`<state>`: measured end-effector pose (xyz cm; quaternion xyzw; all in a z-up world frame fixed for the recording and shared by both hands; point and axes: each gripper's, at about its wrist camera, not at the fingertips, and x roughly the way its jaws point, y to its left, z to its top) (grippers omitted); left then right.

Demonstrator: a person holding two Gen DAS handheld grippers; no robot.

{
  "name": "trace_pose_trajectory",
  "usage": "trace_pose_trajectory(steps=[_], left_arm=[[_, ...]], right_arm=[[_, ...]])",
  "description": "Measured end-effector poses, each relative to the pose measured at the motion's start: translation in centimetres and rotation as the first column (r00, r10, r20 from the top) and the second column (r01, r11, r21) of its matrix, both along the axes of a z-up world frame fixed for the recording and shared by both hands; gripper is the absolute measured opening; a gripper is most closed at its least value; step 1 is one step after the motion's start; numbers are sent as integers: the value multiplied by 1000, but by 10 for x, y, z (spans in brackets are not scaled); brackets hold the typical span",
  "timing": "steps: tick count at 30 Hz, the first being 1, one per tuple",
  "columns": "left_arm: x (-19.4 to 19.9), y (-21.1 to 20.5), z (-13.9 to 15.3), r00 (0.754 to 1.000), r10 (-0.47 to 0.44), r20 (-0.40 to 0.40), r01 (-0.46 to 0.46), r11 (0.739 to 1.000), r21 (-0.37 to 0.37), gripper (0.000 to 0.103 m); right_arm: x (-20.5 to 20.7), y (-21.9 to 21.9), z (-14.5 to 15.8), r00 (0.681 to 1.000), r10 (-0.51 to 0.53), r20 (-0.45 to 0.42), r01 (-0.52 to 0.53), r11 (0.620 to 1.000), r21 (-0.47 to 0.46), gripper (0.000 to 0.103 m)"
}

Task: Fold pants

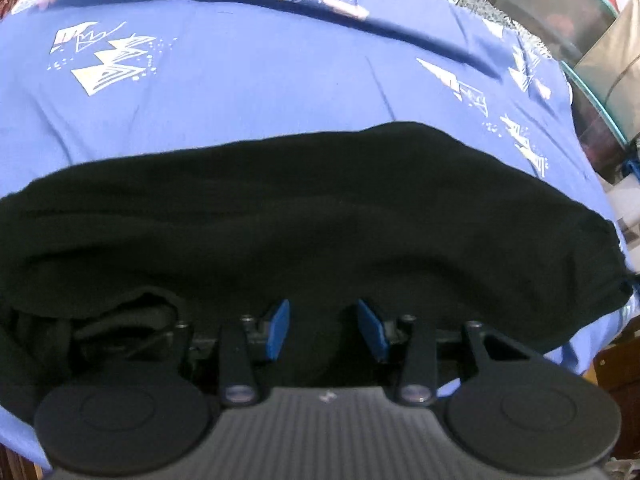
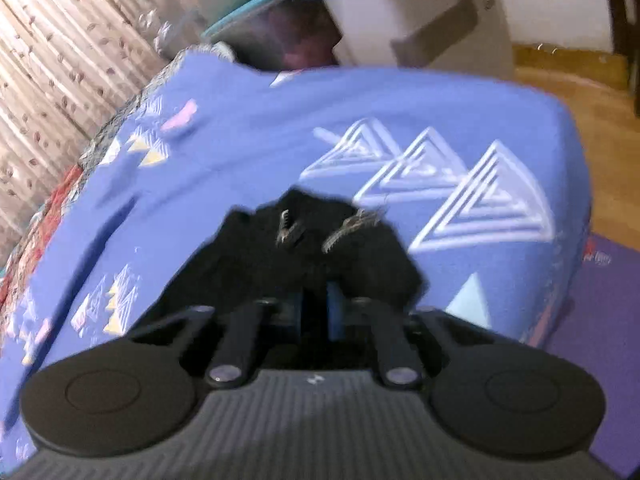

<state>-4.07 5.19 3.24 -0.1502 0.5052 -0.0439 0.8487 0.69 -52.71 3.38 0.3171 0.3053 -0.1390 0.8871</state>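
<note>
Black pants (image 1: 304, 216) are lying crosswise on the bed (image 1: 248, 92); left claw (image 1: 324, 330) is standing released over the near edge, right claw (image 2: 316, 308) is grasping bunched fabric.

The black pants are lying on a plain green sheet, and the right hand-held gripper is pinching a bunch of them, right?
Not quite: the sheet is blue with white triangle patterns, not plain green, as both wrist views show. The rest holds: the black pants lie on it, and the right hand-held gripper is pinching a bunch of them.
</note>
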Motion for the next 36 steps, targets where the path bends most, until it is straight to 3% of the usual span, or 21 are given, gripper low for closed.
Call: trace_pose_trajectory(steps=[2, 4, 7, 9, 12, 14, 16, 18, 21, 25, 27, 28, 29, 31, 34, 36], left_arm=[[1, -1, 2, 1000, -5, 1, 5, 1000, 9, 39], [1, -3, 1, 1000, -13, -1, 13, 1000, 16, 40], [2, -4, -1, 1000, -19, -4, 19, 1000, 24, 42], [3, -6, -3, 1000, -22, -4, 22, 999, 24, 43], [6, -9, -2, 1000, -31, 0, 31, 999, 29, 44], [6, -8, -2, 1000, -32, -1, 32, 999, 26, 44], [6, -7, -3, 1000, -27, -1, 27, 999, 18, 45], [5, -7, -3, 1000, -22, 1, 22, 1000, 14, 45], [4, -6, -4, 1000, -18, 3, 18, 1000, 12, 45], [4, -5, -4, 1000, -18, 3, 18, 1000, 12, 46], [5, -5, -4, 1000, -18, 2, 18, 1000, 13, 46], [5, -5, -4, 1000, -18, 1, 18, 1000, 13, 47], [5, -5, -4, 1000, -18, 0, 18, 1000, 14, 47], [6, -6, -3, 1000, -18, -4, 18, 1000, 18, 47], [6, -7, 2, 1000, -20, 4, 20, 1000, 14, 47], [5, -9, 2, 1000, -30, 9, 30, 999, 16, 48]], right_arm=[[-21, -9, 23, 987, -55, 151, 60, 998, -31, 12], [-37, -16, 34, 970, -125, 208, 139, 989, -54, 2], [-55, -35, 20, 952, -271, 145, 281, 958, -57, 2], [-59, -45, 3, 957, -288, 44, 290, 956, -34, 7], [-71, -44, 0, 961, -269, 69, 269, 963, 18, 9], [-66, -38, 7, 971, -222, 89, 221, 975, 27, 19], [-55, -32, 14, 979, -176, 104, 175, 984, 23, 42], [-42, -23, 16, 985, -127, 117, 129, 992, -2, 48], [-21, -8, 15, 994, -56, 92, 63, 995, -75, 49], [4, 16, 7, 998, 60, -16, -62, 968, -242, 55], [16, 31, -3, 988, 118, -104, -147, 927, -346, 53], [17, 40, -5, 982, 138, -133, -181, 891, -417, 41], [19, 48, -6, 976, 158, -151, -212, 855, -473, 35], [17, 51, -2, 977, 155, -145, -208, 837, -506, 31], [6, 46, 13, 994, 80, -79, -111, 799, -591, 31], [-3, 32, 19, 999, 14, -30, -29, 817, -576, 31]])
